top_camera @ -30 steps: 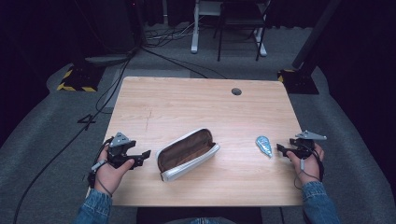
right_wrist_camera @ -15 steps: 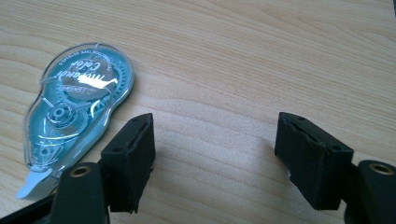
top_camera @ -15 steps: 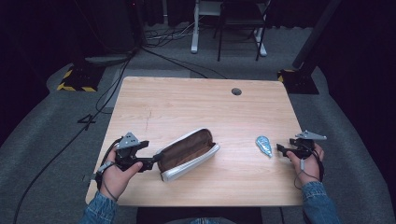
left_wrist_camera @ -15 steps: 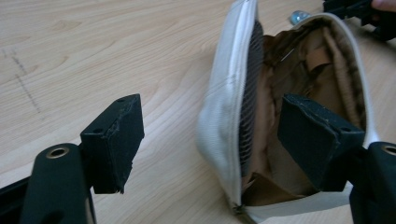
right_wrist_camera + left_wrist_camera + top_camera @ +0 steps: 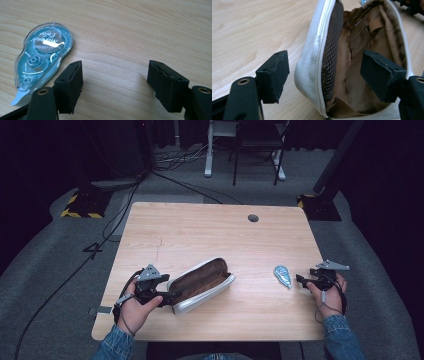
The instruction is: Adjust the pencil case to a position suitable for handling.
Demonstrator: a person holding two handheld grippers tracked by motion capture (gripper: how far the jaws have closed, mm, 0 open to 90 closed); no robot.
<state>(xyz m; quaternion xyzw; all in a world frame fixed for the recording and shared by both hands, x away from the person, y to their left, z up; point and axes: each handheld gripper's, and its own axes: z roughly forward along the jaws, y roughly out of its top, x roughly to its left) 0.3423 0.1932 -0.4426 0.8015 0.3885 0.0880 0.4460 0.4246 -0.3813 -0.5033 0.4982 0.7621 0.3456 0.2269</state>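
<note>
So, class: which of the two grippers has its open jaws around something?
The left gripper: its jaws straddle the white pencil case rim. The right gripper has bare table between its jaws.

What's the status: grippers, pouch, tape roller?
Left gripper open, jaws astride the rim of the open pouch. Right gripper open, empty, beside the correction tape roller. Nothing between roller and pouch.

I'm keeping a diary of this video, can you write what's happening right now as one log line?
left gripper: open, jaws straddling rim of open pencil case | right gripper: open, beside correction tape, not touching | table: wood

overhead forward-down view, two close gripper cameras
</note>
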